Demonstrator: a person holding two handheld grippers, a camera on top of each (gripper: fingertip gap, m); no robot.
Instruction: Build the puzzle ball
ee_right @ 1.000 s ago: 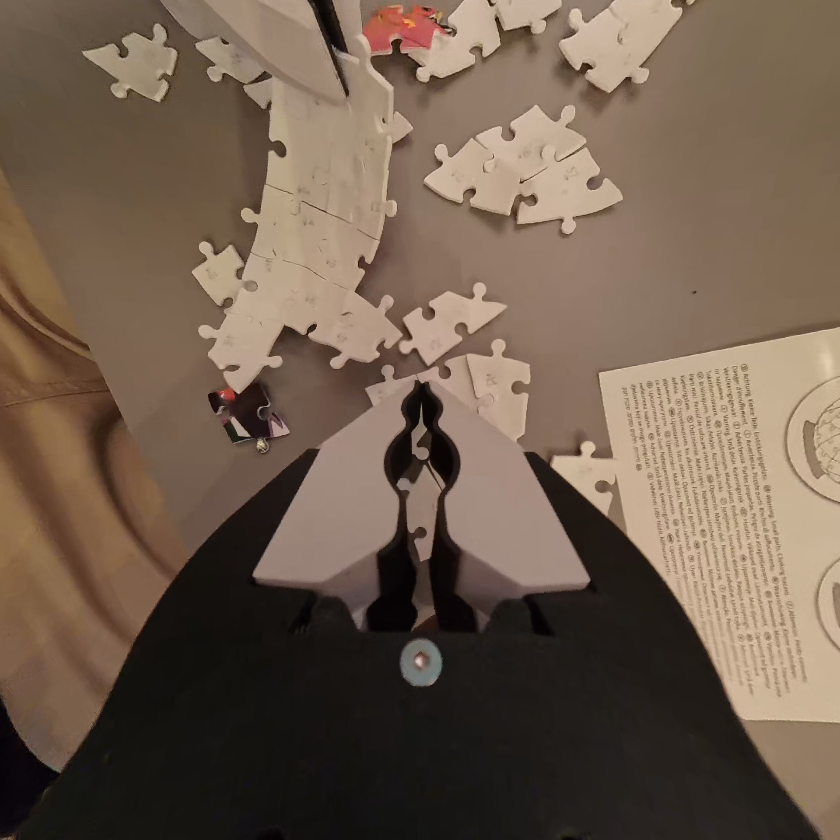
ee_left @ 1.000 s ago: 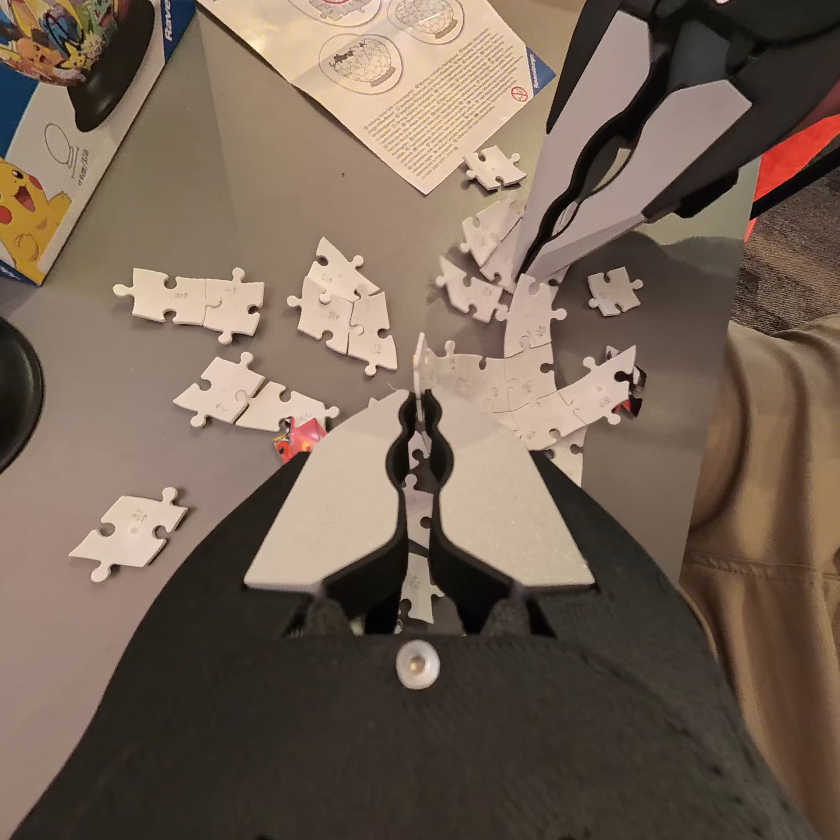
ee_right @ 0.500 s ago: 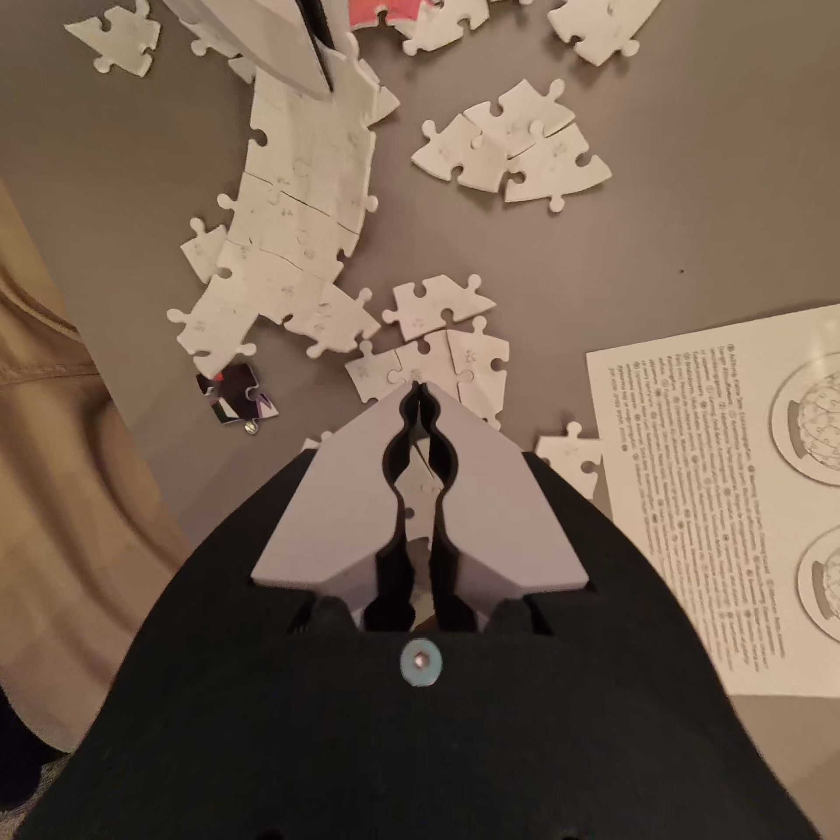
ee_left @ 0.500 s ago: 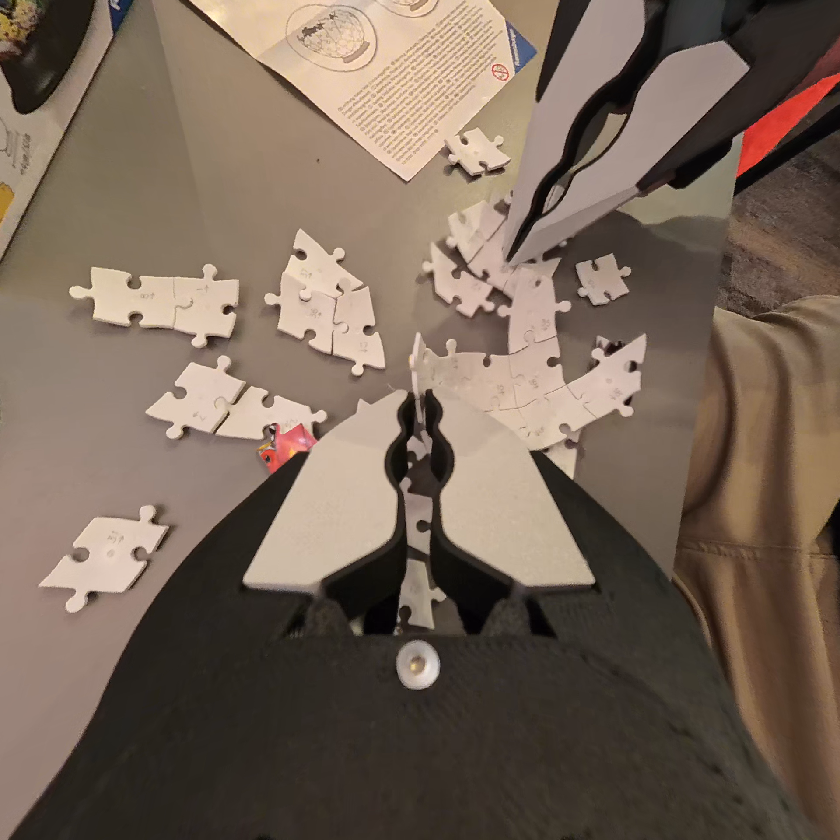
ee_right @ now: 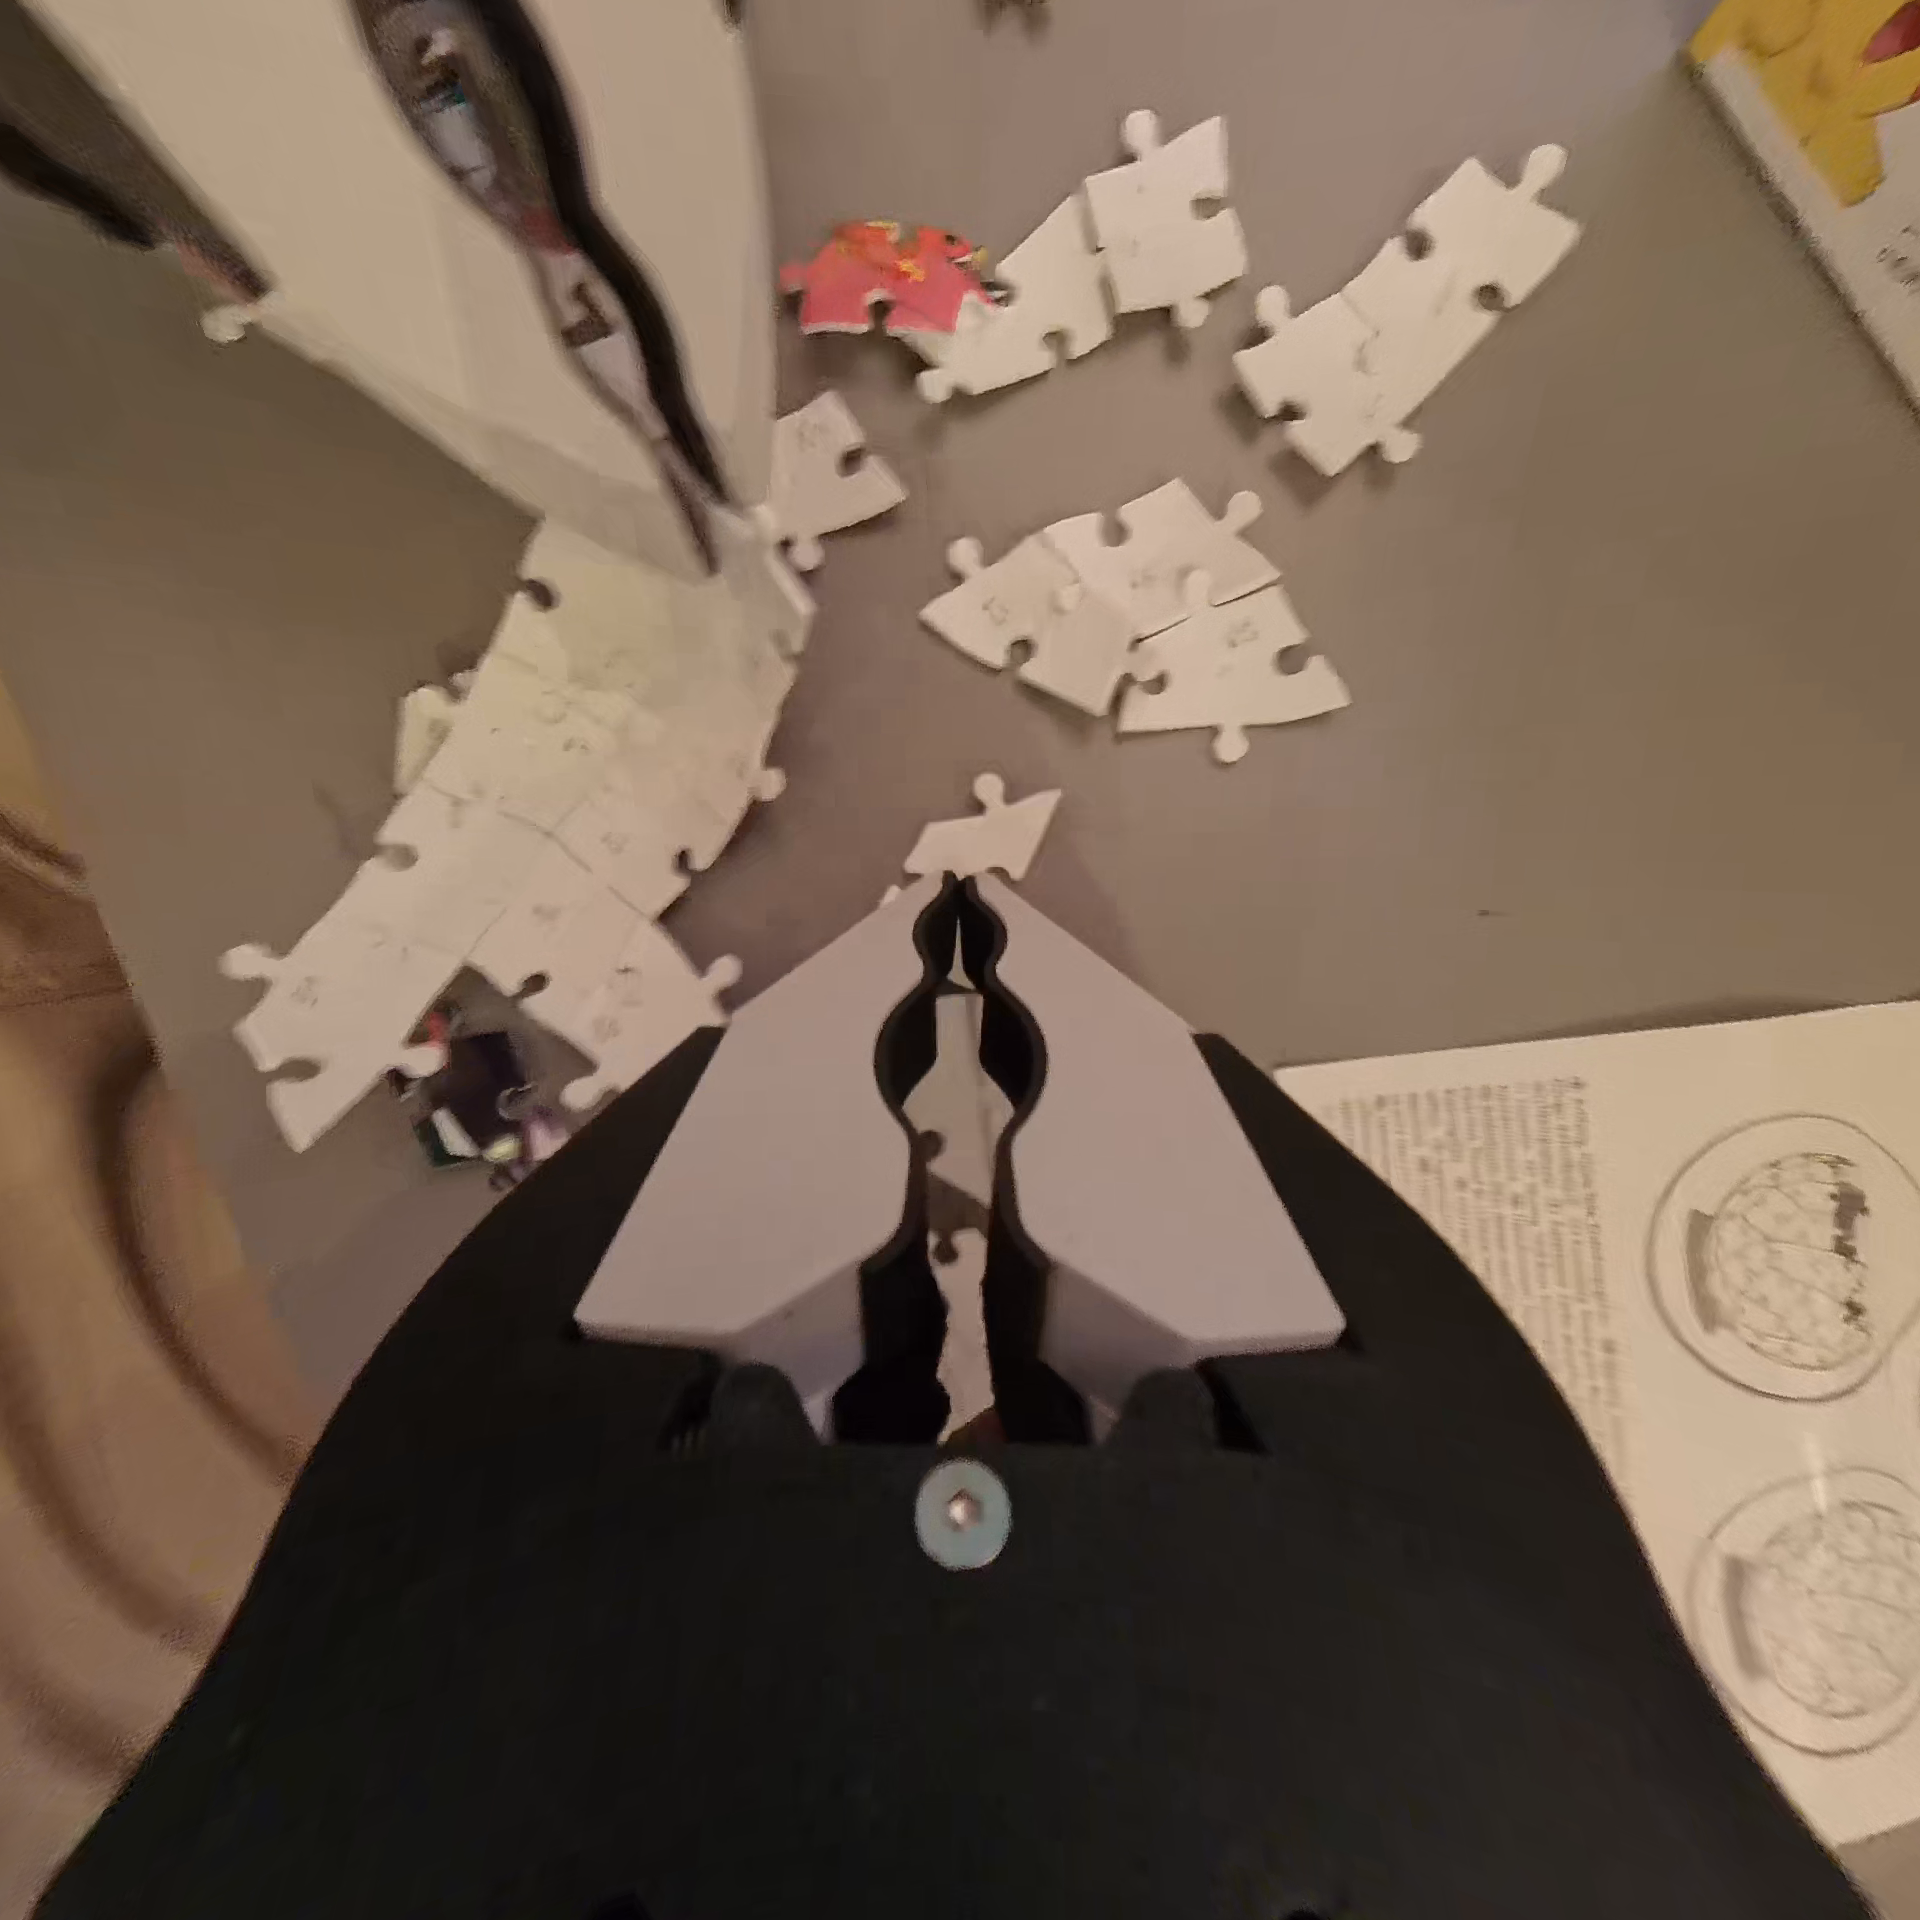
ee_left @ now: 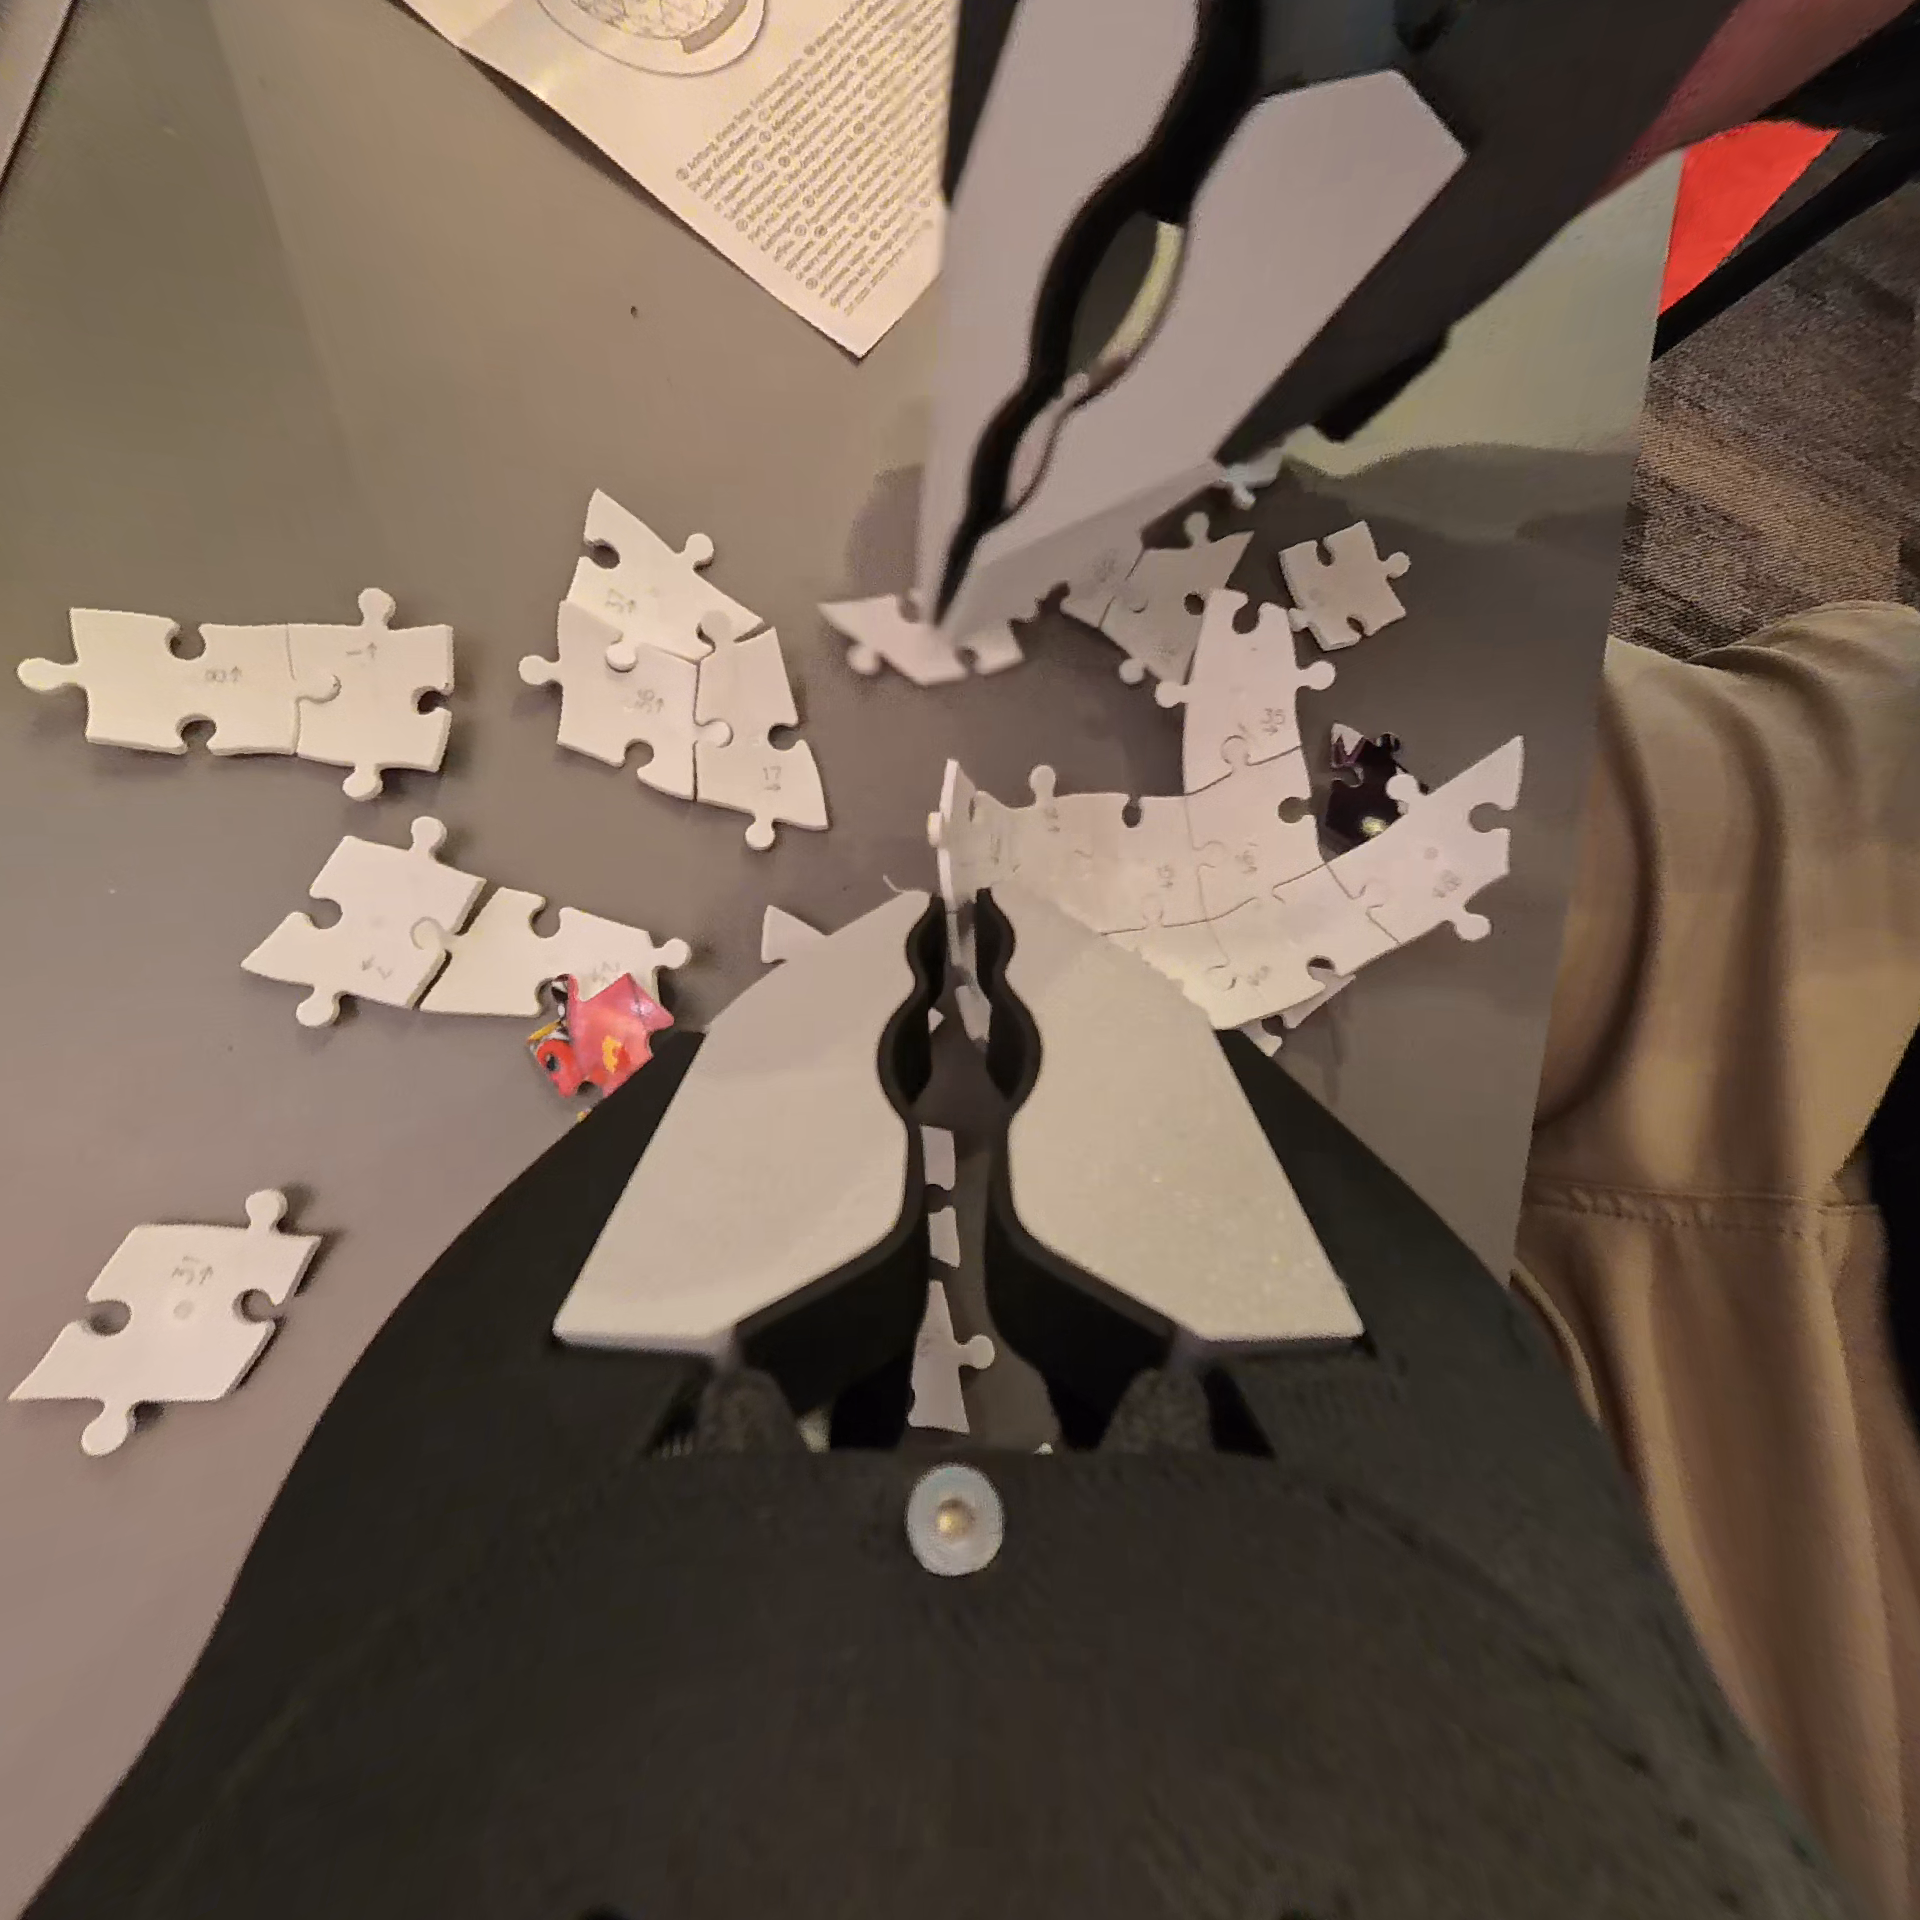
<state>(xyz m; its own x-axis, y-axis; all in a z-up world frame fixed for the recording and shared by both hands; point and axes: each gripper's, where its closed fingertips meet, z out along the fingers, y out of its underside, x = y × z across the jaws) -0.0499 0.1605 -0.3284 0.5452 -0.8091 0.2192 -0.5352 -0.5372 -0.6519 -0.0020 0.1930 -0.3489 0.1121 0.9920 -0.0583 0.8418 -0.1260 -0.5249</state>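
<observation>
Between the closed jaws of the left gripper [ee_left: 961, 906]: one edge of the curved assembled section [ee_left: 1226, 883], raised off the grey table [ee_left: 416, 416]. Just beyond, right gripper [ee_right: 961, 883] clamped on a single white piece [ee_right: 982, 831]. Round about, white piece clusters [ee_left: 686, 675], a pink piece [ee_left: 601, 1034], an instruction sheet [ee_right: 1662, 1299].

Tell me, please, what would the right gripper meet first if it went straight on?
Likely the single white puzzle piece just past the right gripper, which looks shut; depth is unclear, so it may already touch it.
</observation>
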